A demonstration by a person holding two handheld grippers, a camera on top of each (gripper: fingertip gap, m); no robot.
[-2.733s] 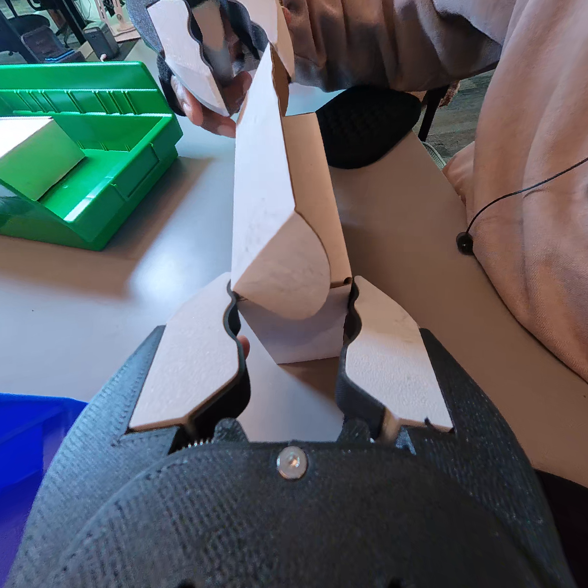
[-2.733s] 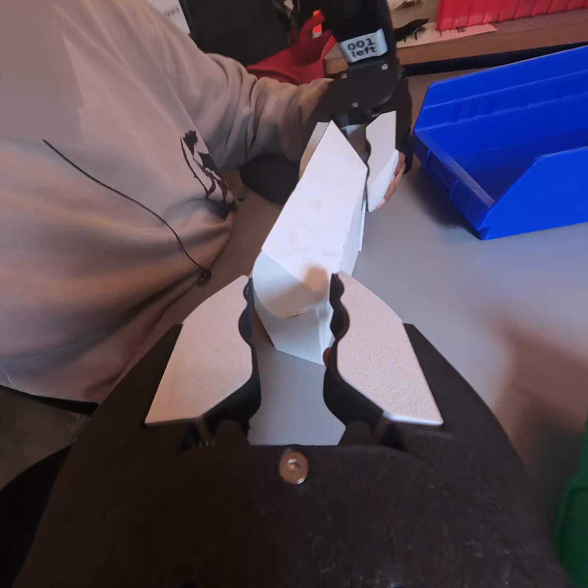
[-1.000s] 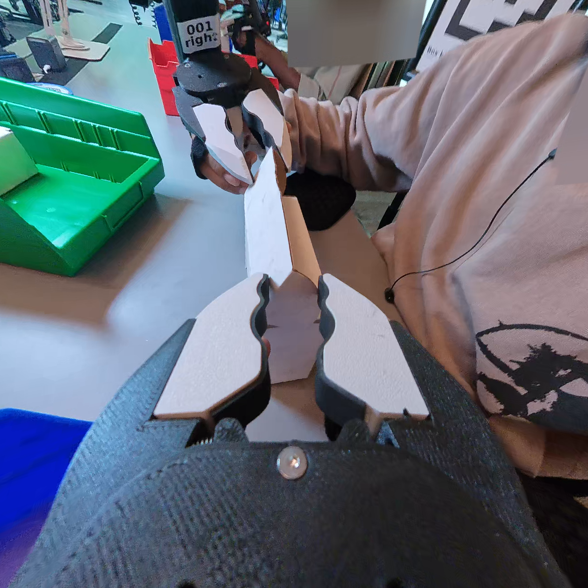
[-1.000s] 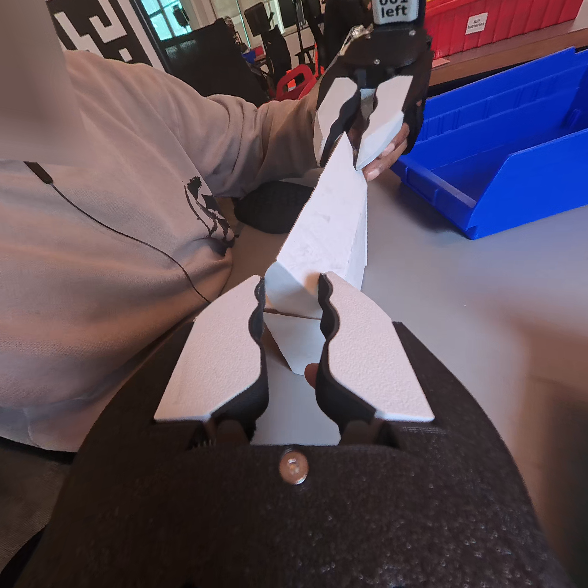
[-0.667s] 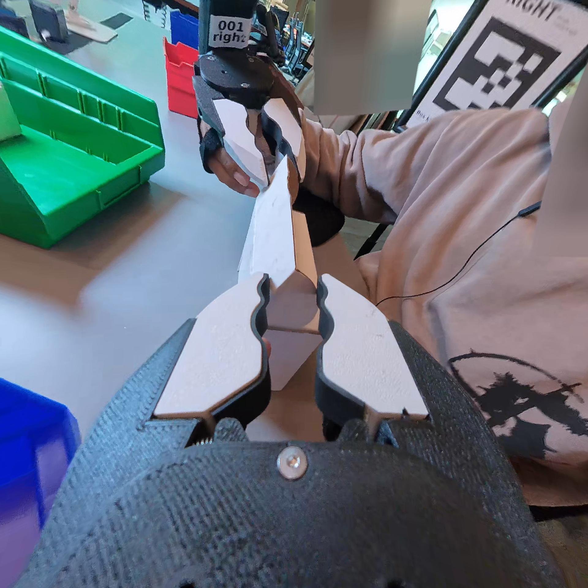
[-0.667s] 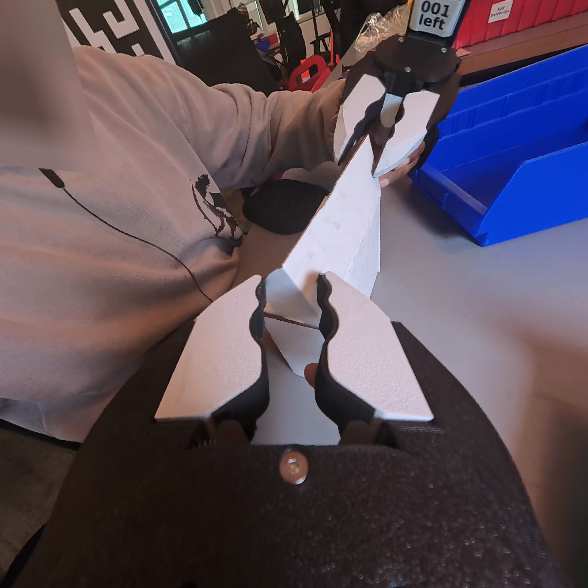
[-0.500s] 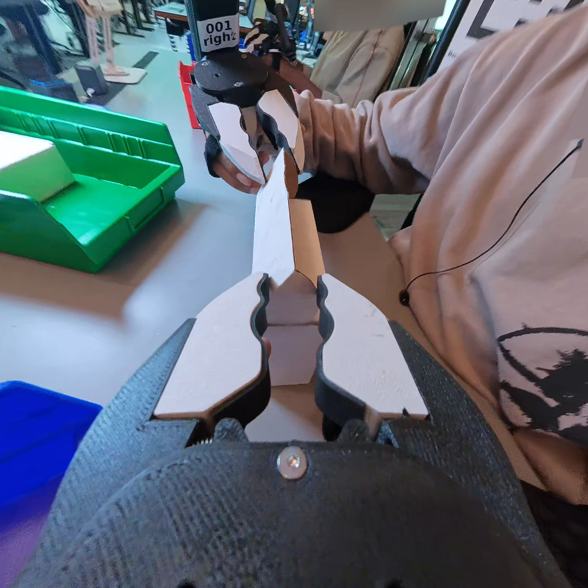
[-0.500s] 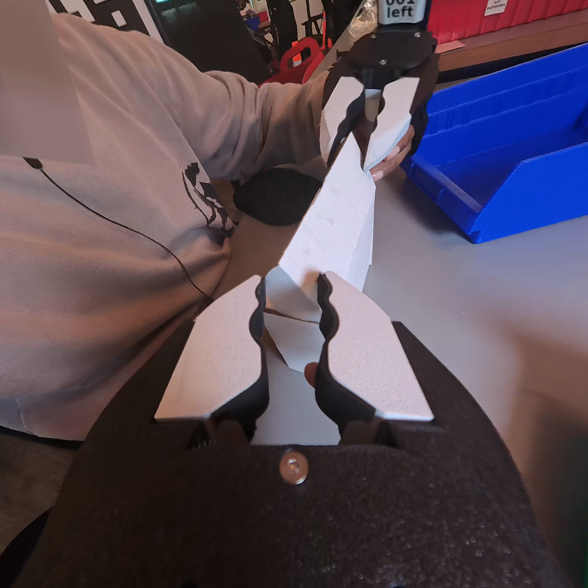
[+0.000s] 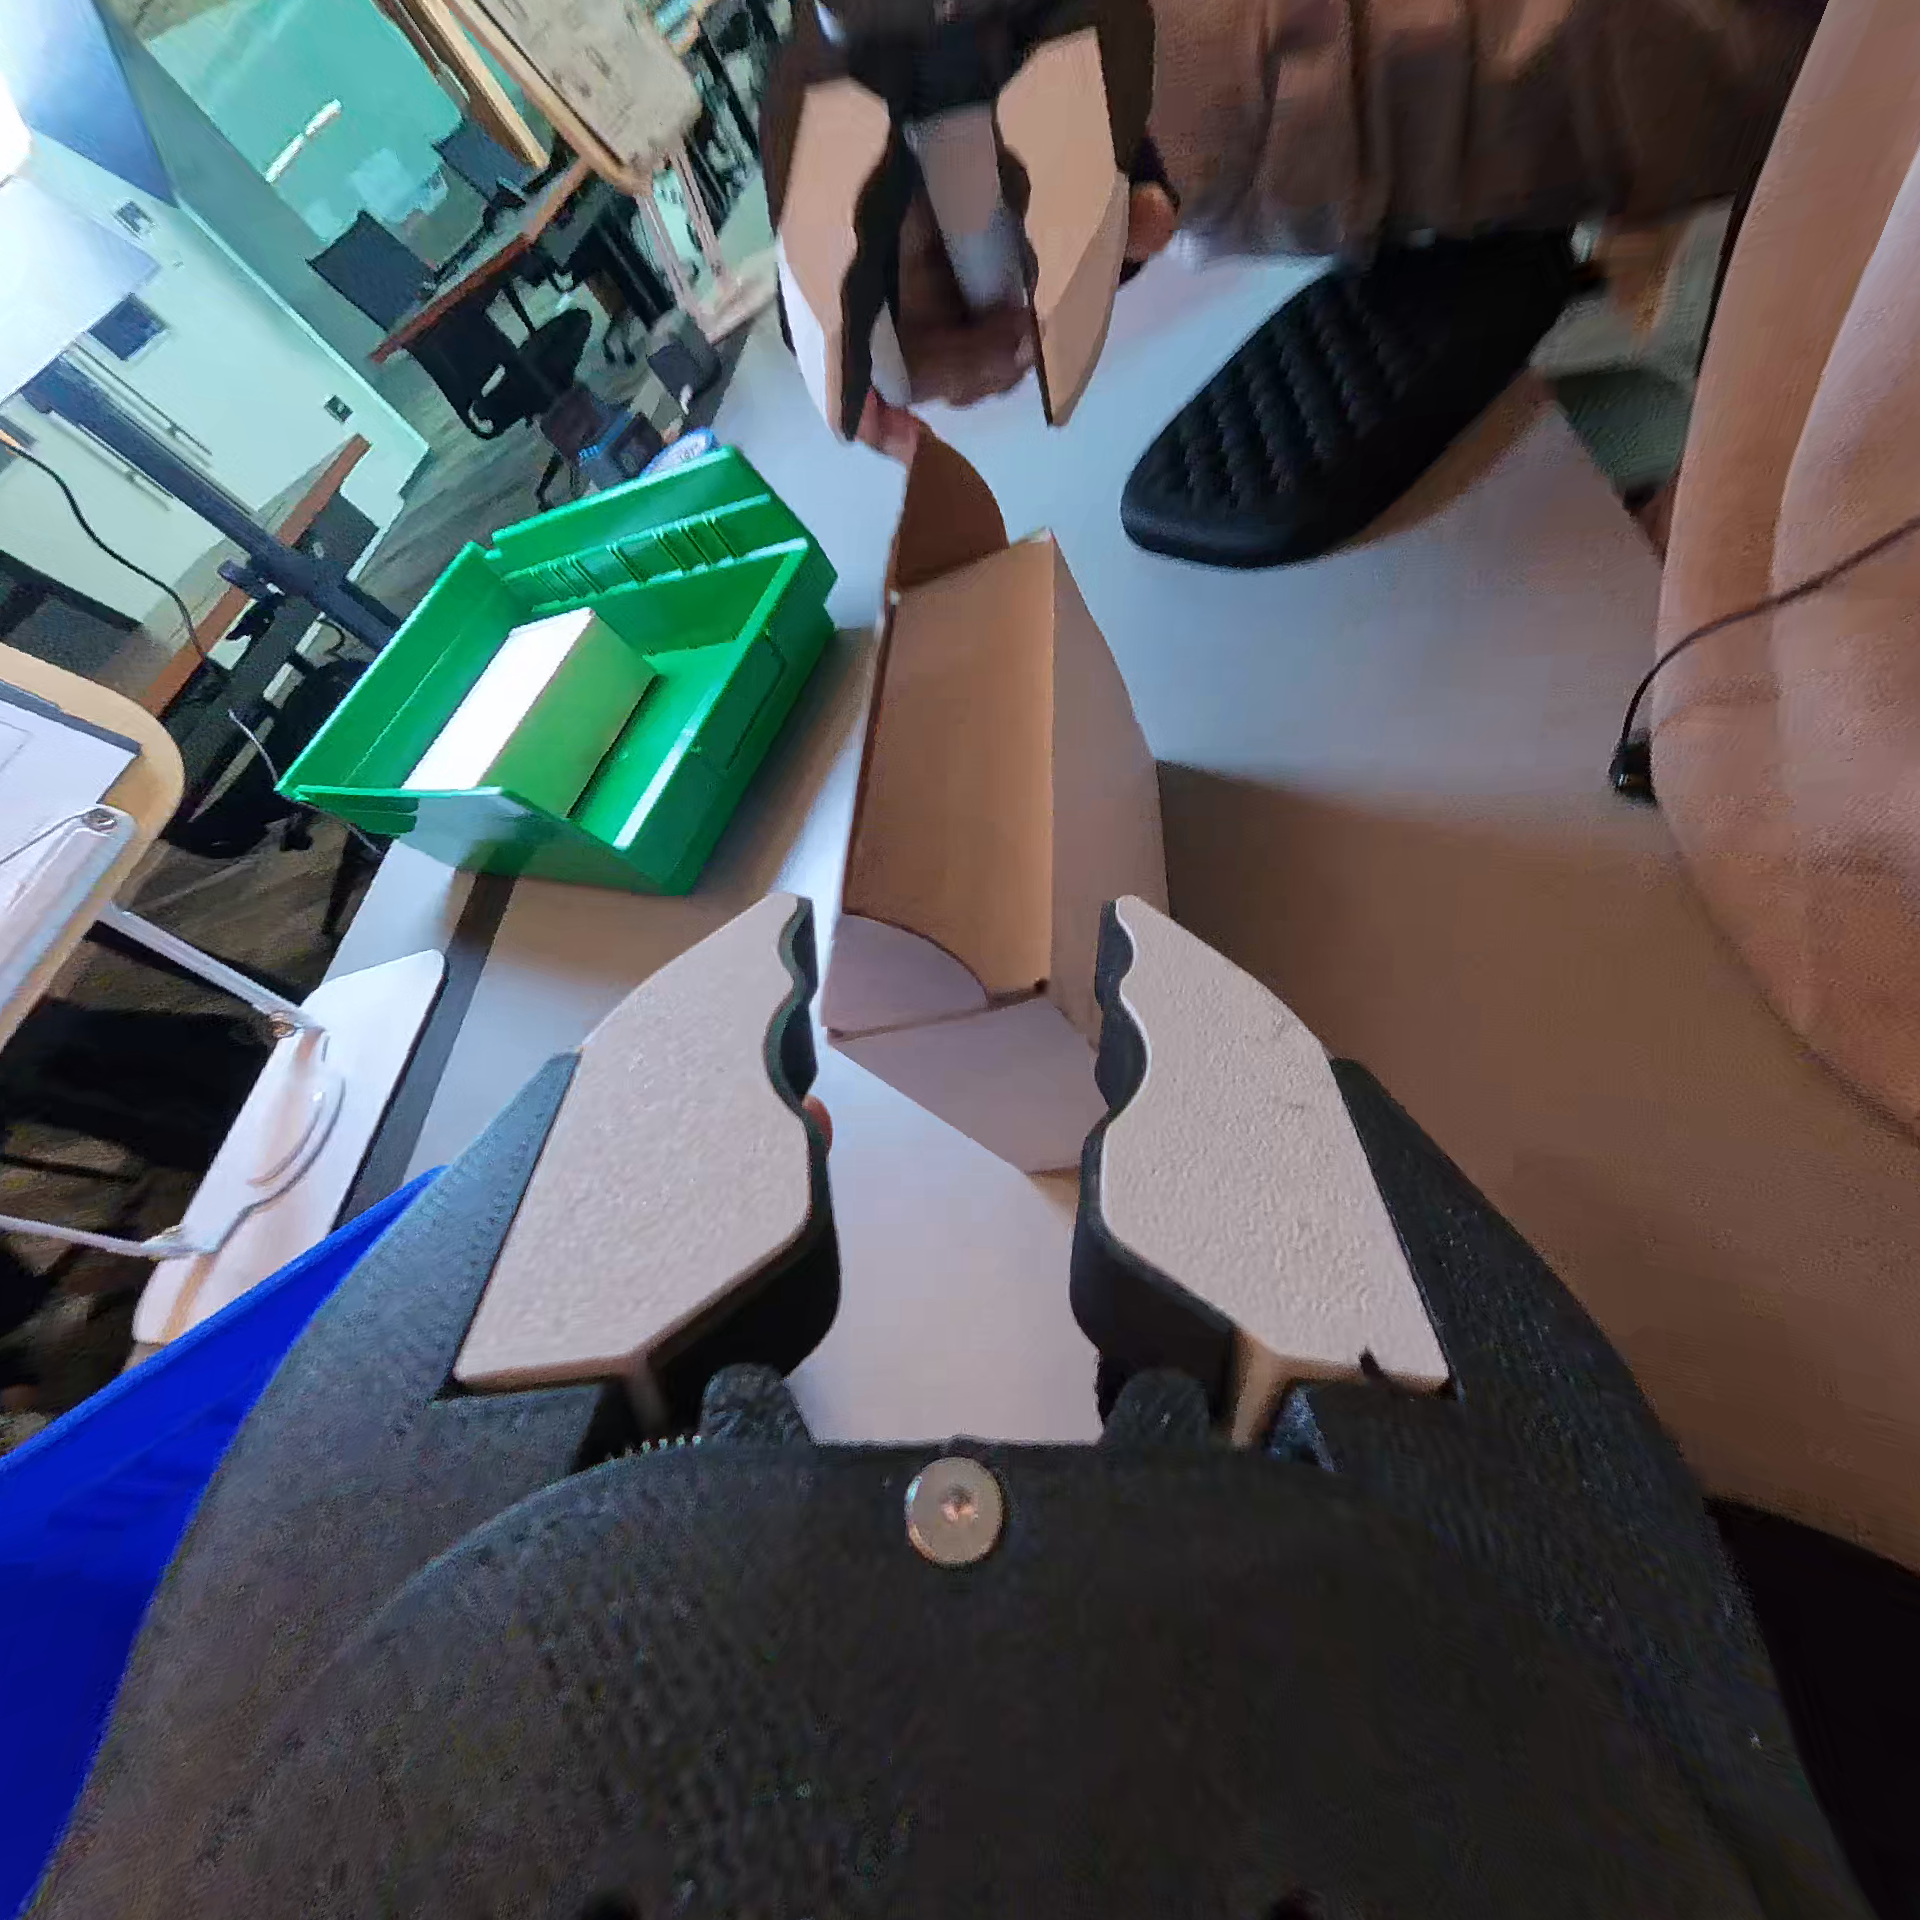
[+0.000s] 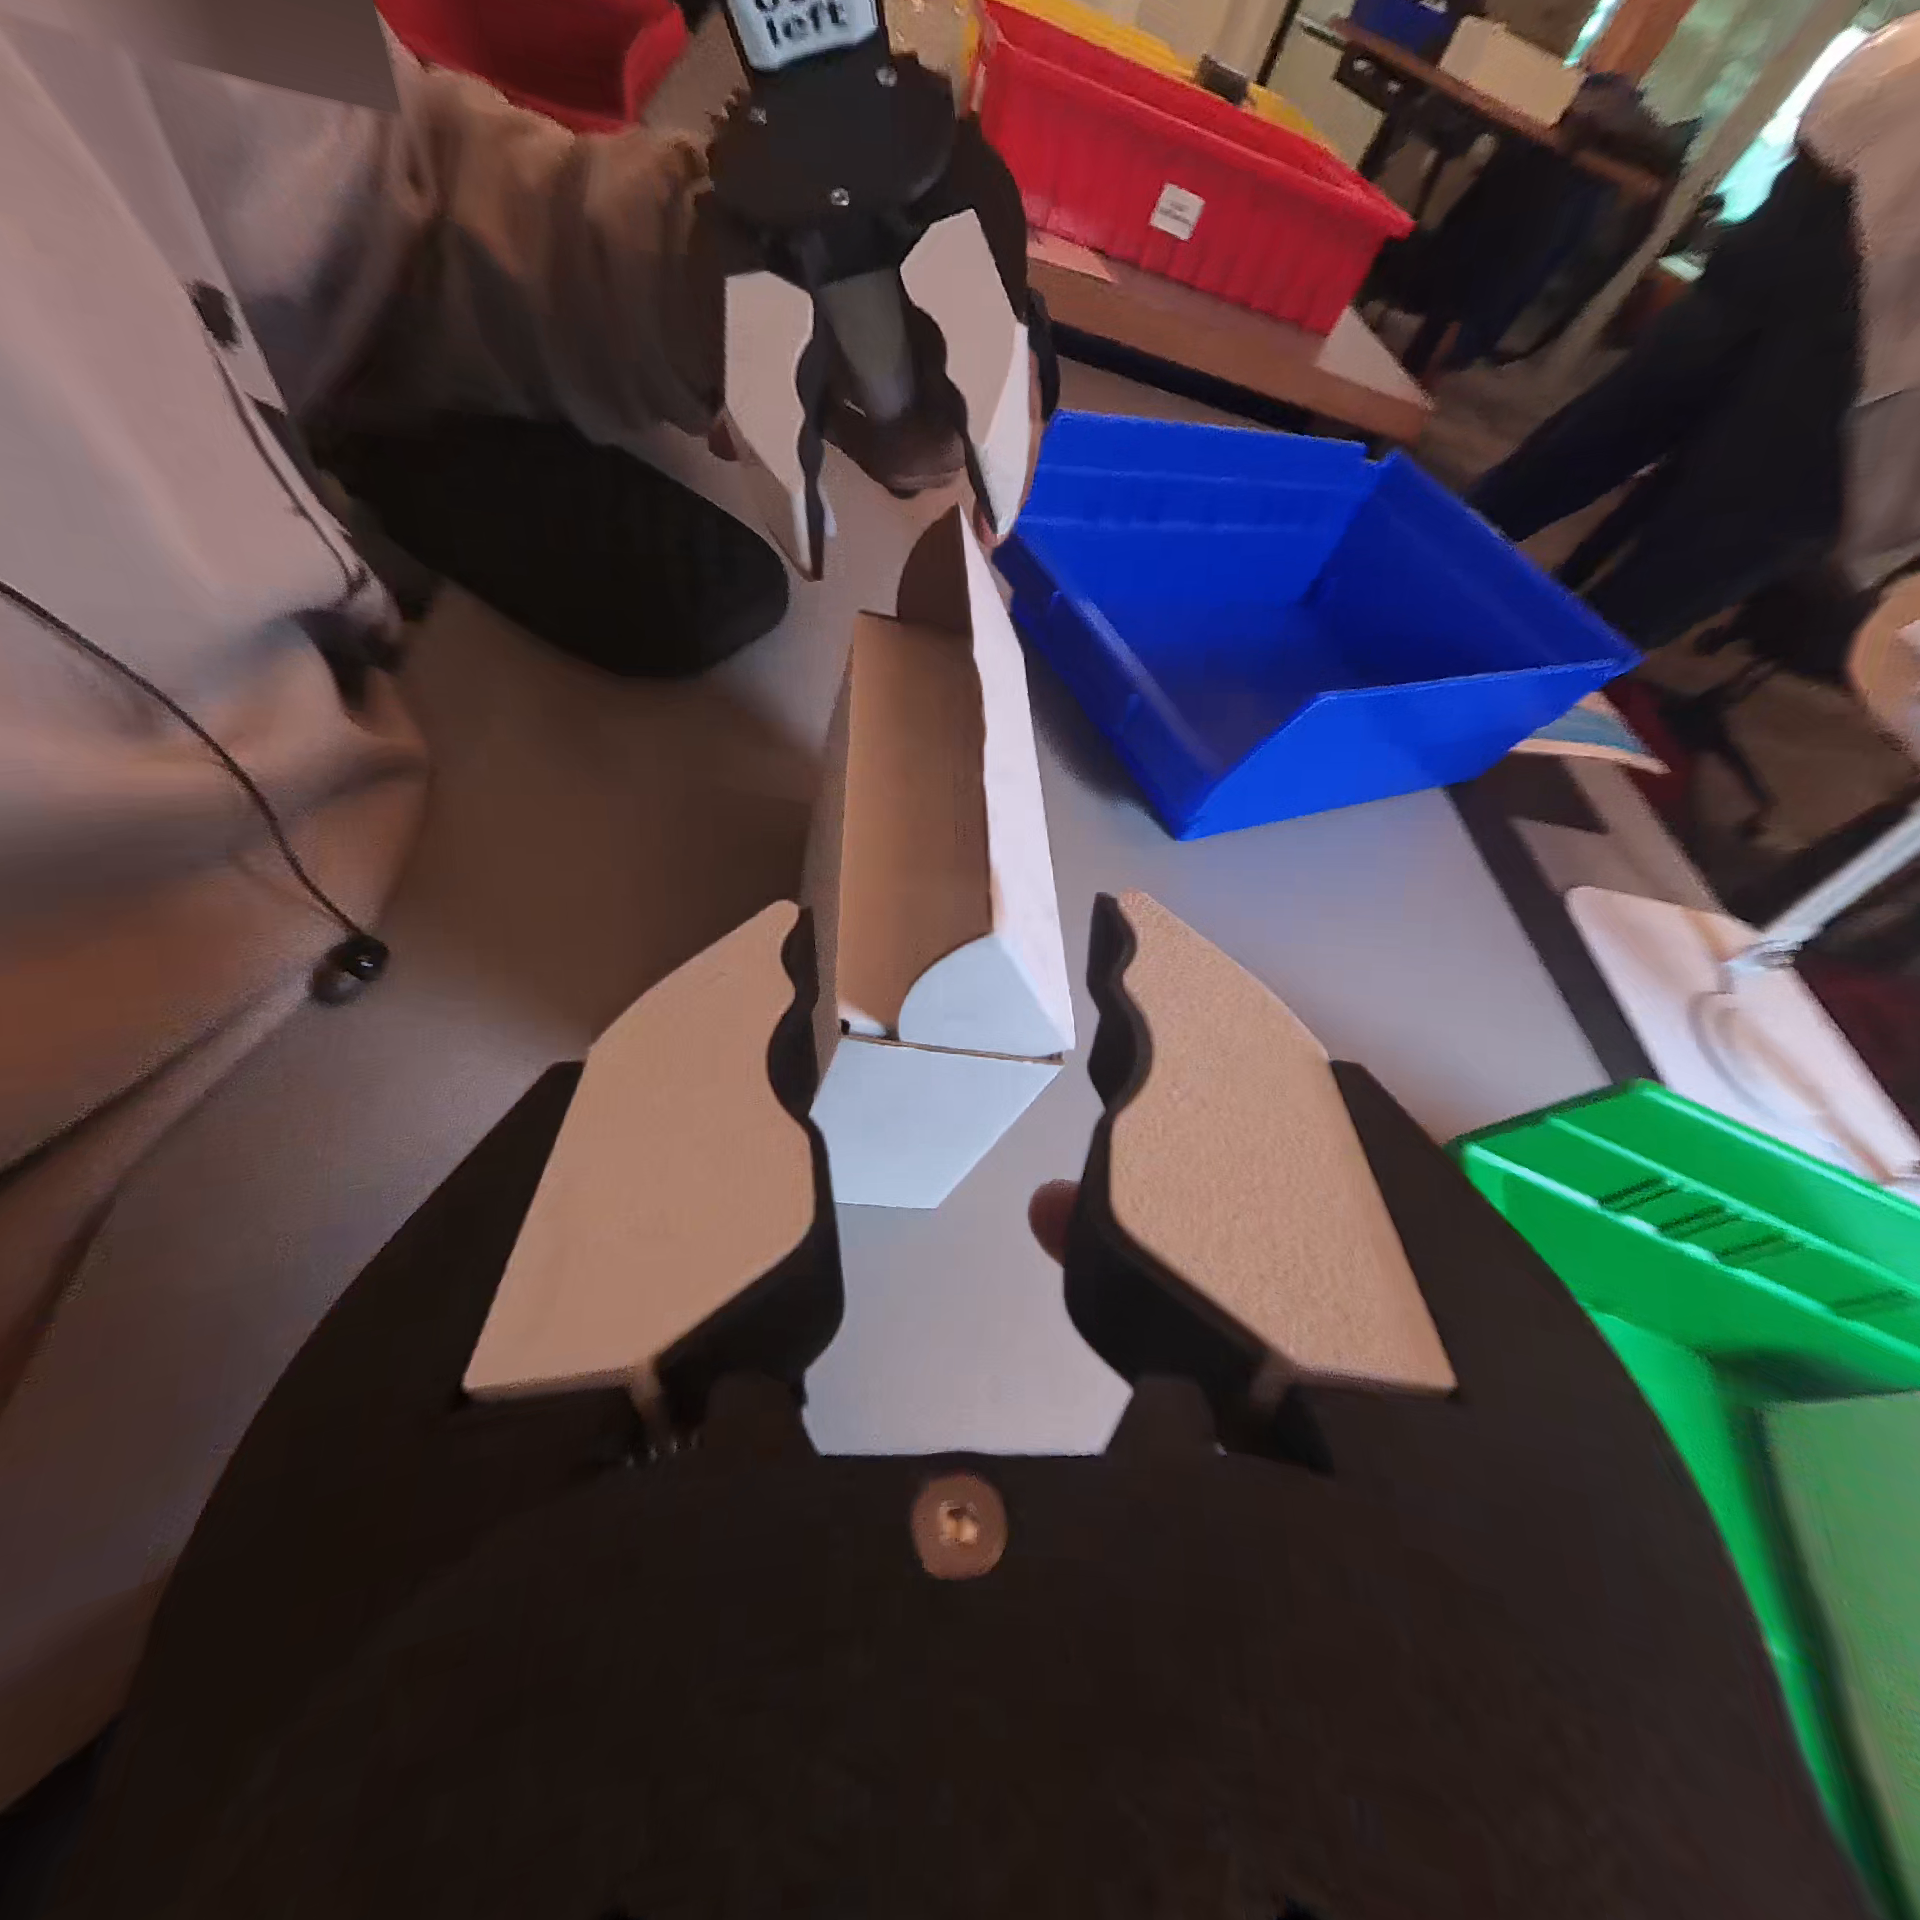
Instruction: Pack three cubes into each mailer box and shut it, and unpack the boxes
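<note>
A mailer box (image 9: 987, 779), white outside and brown inside, sits on the grey table between my two grippers with its long panel standing up. Its rounded end flaps (image 9: 904, 977) lie just in front of my left gripper (image 9: 956, 935), which is open and not clamped on it. In the right wrist view the box (image 10: 914, 790) lies ahead of my right gripper (image 10: 951, 914), which is also open, with a white flap (image 10: 914, 1122) between its fingers. Each gripper shows at the box's far end in the other view: the right one (image 9: 945, 270), the left one (image 10: 894, 436). No cubes are visible.
A green bin (image 9: 727, 623) holding a white box (image 9: 509, 707) stands to the left in the left wrist view; it also shows in the right wrist view (image 10: 1714, 1247). A blue bin (image 10: 1299, 644) stands beyond the box. A person's beige sweatshirt (image 9: 1787, 623) and a black pad (image 9: 1330, 416) are close by. Some 15 centimetres of space lies between my two pairs of fingers.
Both grippers have opened and let go of the box's end flaps. Both views have tipped down toward the table, and the box now rests there with its brown inside showing.
</note>
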